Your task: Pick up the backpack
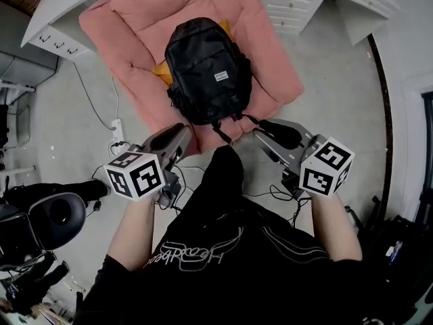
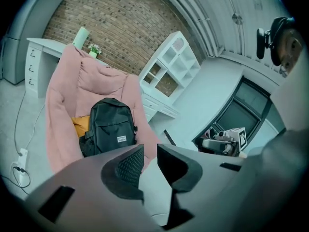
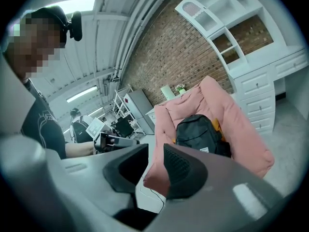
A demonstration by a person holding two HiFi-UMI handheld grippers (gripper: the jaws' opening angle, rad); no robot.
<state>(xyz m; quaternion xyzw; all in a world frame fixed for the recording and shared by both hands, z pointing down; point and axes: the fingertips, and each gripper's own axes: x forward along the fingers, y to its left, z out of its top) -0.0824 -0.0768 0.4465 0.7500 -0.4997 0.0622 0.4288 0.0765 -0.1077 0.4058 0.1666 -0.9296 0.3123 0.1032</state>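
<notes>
Head view looks steeply down from above; both gripper views face forward, sharing the backpack (image 1: 208,70) with it.

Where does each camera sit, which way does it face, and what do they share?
Head view: on the person's head, looking steeply down at the backpack on the pink chair; both forearms, left tongs and right tongs show.
Left gripper view: on the left tongs, looking along their parted jaws toward the backpack; right tongs show at right.
Right gripper view: on the right tongs, facing the backpack; the person's torso and left tongs show at left.
All three see the backpack on the chair.
</notes>
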